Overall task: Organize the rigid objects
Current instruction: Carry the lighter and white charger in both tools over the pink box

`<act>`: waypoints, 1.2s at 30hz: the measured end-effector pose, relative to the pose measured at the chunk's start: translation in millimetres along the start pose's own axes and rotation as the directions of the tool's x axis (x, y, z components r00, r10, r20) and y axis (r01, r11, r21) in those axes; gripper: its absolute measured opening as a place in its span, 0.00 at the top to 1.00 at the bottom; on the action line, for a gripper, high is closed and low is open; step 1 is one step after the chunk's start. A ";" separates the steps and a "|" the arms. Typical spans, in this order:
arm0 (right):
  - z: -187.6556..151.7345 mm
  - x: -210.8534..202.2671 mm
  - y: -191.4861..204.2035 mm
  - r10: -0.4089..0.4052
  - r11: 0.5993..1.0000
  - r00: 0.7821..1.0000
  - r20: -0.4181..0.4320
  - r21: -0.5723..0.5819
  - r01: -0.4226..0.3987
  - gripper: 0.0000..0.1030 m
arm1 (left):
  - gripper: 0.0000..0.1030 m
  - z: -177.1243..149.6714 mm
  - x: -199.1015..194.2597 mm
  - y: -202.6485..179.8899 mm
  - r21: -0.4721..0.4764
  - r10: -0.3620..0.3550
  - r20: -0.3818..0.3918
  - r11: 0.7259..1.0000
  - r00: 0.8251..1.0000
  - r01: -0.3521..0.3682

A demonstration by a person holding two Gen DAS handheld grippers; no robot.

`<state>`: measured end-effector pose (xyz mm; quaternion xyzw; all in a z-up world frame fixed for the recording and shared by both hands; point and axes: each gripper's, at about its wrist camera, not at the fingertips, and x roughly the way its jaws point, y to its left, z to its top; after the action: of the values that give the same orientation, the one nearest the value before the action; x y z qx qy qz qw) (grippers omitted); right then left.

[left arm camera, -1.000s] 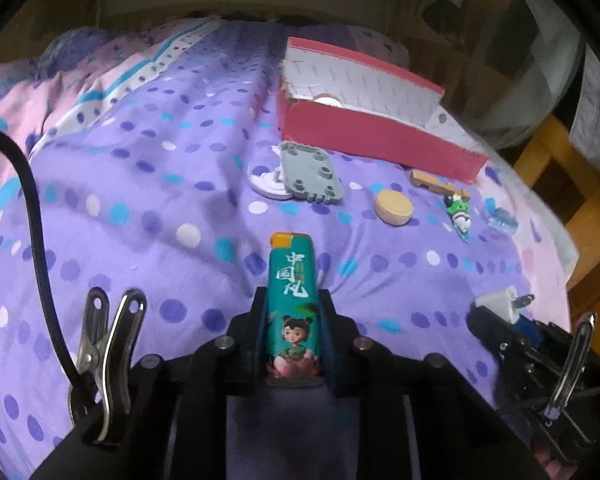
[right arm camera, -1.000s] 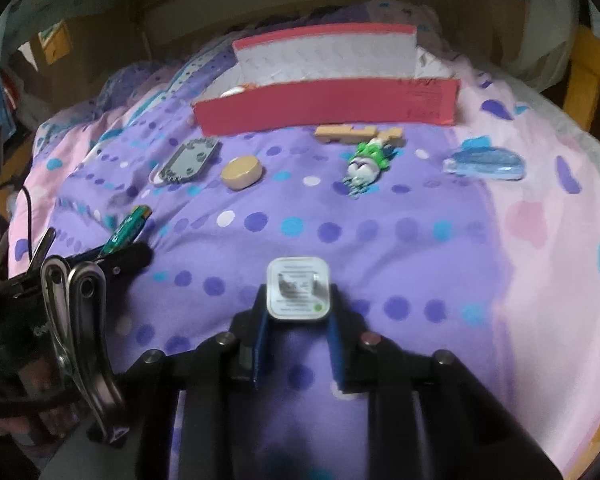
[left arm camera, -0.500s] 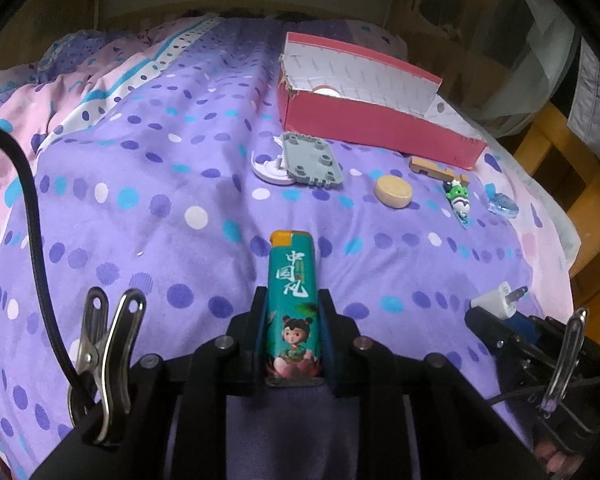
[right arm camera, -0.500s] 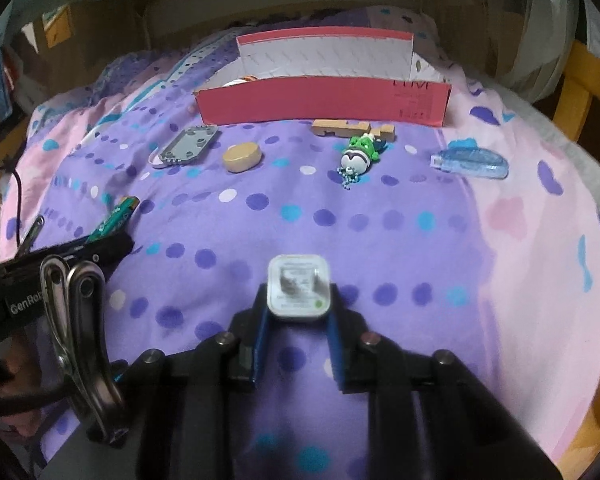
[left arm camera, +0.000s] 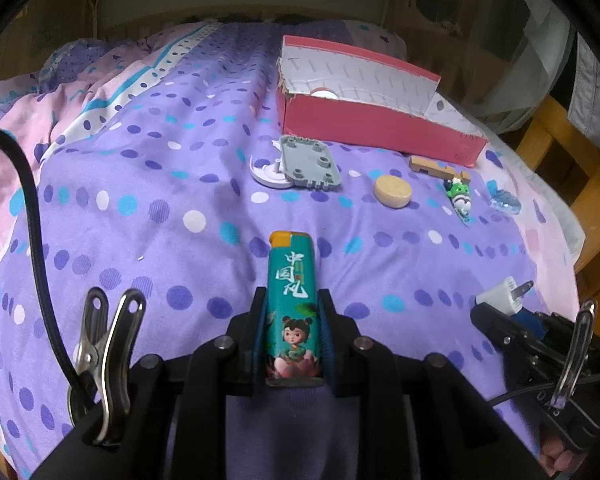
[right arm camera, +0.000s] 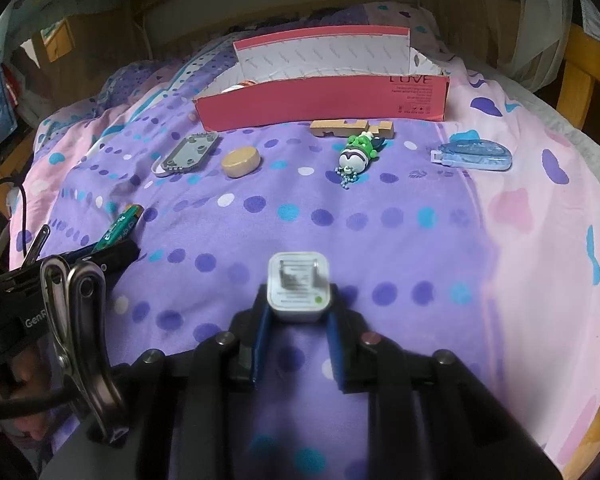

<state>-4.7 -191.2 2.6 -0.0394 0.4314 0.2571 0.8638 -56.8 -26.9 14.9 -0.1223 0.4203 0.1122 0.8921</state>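
My left gripper is shut on a teal lighter with an orange top, held above the purple dotted bedspread. My right gripper is shut on a white plug adapter. Each view shows the other gripper: the adapter at lower right, the lighter at left. Ahead lies a red open box with something white inside. In front of the box lie a grey plate, a round wooden disc, a wooden piece, a green toy and a blue tape dispenser.
A white round part lies half under the grey plate. A wooden bed frame borders the right side. A black cable hangs at the left. The pink part of the bedspread slopes off to the right.
Both grippers keep their hold. The views have drawn back and risen a little from the box, so the objects look slightly farther away.
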 end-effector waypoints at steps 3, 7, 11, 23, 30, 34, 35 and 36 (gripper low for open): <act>1.1 -3.4 -2.1 0.016 1.000 1.000 0.015 0.010 -0.016 0.75 | 0.77 1.7 -8.3 7.1 -0.036 -0.024 0.018 0.999 1.000 0.025; 0.0 -9.0 -2.8 0.044 0.999 0.998 0.036 0.019 -0.045 0.75 | 0.78 5.3 -29.3 10.7 -0.045 -0.041 0.075 0.998 0.996 0.044; 3.8 -17.2 -0.2 0.057 0.998 0.996 0.063 0.011 -0.057 0.75 | 0.78 10.5 -41.7 9.9 -0.034 -0.068 0.099 0.997 0.993 0.072; 22.5 -21.1 5.9 0.043 0.998 0.995 0.091 -0.043 -0.039 0.75 | 0.78 34.7 -35.1 14.9 -0.051 -0.099 0.092 0.993 0.991 0.104; 39.3 -18.4 3.0 0.017 0.998 0.993 0.113 -0.069 -0.009 0.75 | 0.77 65.2 -36.7 12.1 -0.042 -0.092 0.136 0.994 0.986 0.099; 59.3 -20.2 1.2 0.008 0.997 0.990 0.141 -0.077 0.003 0.75 | 0.77 85.2 -37.5 3.5 -0.021 -0.095 0.166 0.995 0.982 0.100; 63.4 -19.7 0.6 0.004 0.997 0.990 0.143 -0.078 0.008 0.75 | 0.77 89.9 -36.6 1.0 -0.017 -0.097 0.170 0.995 0.981 0.102; 67.2 -19.1 -0.2 0.000 0.997 0.989 0.147 -0.081 0.012 0.75 | 0.77 94.2 -35.3 -1.1 -0.014 -0.097 0.173 0.995 0.980 0.101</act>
<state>34.7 -179.8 59.2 -0.0572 0.3558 0.2741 0.8916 -10.4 -1.9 100.6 -0.1431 0.3337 0.0824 0.9281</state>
